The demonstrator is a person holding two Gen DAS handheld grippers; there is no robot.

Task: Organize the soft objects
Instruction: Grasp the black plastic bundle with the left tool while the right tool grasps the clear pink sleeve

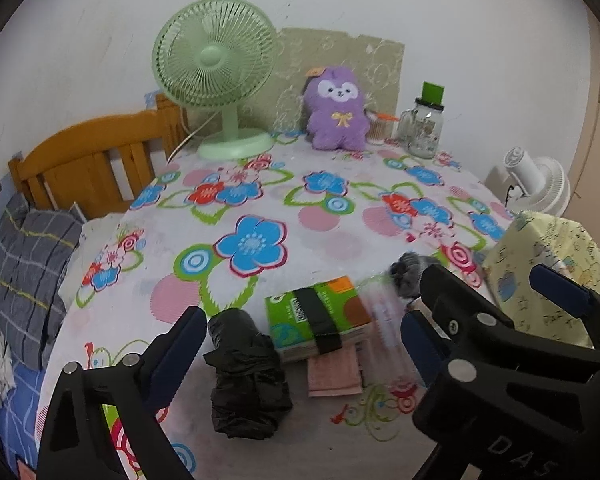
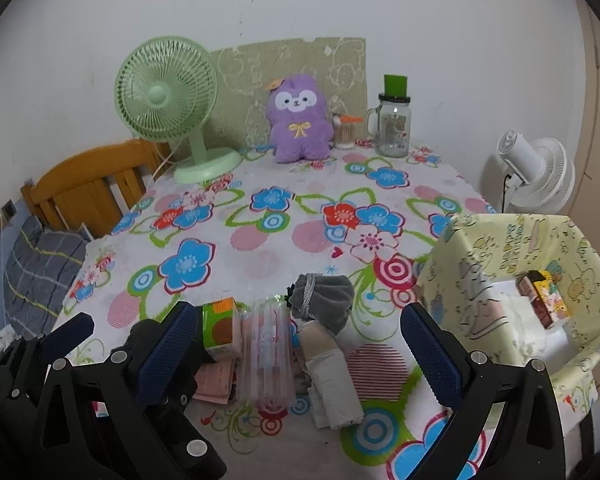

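Soft items lie near the front of the flowered table (image 1: 340, 240): a crumpled black bag (image 1: 244, 376), a green-orange tissue pack (image 1: 318, 318) on a pink cloth (image 1: 334, 376), a pink clear-wrapped pack (image 2: 266, 356), a grey sock bundle (image 2: 324, 300) and a rolled white cloth (image 2: 332, 384). My left gripper (image 1: 304, 348) is open above the black bag and tissue pack. My right gripper (image 2: 300, 344) is open over the pink pack and white roll. A yellow fabric bin (image 2: 500, 248) stands at the right with a small box (image 2: 542, 298) inside.
At the back stand a green fan (image 1: 216, 76), a purple plush (image 1: 336, 108), a glass jar (image 1: 424, 128) and a cotton-swab tub (image 2: 344, 132). A white fan (image 2: 536, 176) is beyond the right edge. A wooden headboard (image 1: 88, 160) and grey pillow (image 1: 28, 276) are at left.
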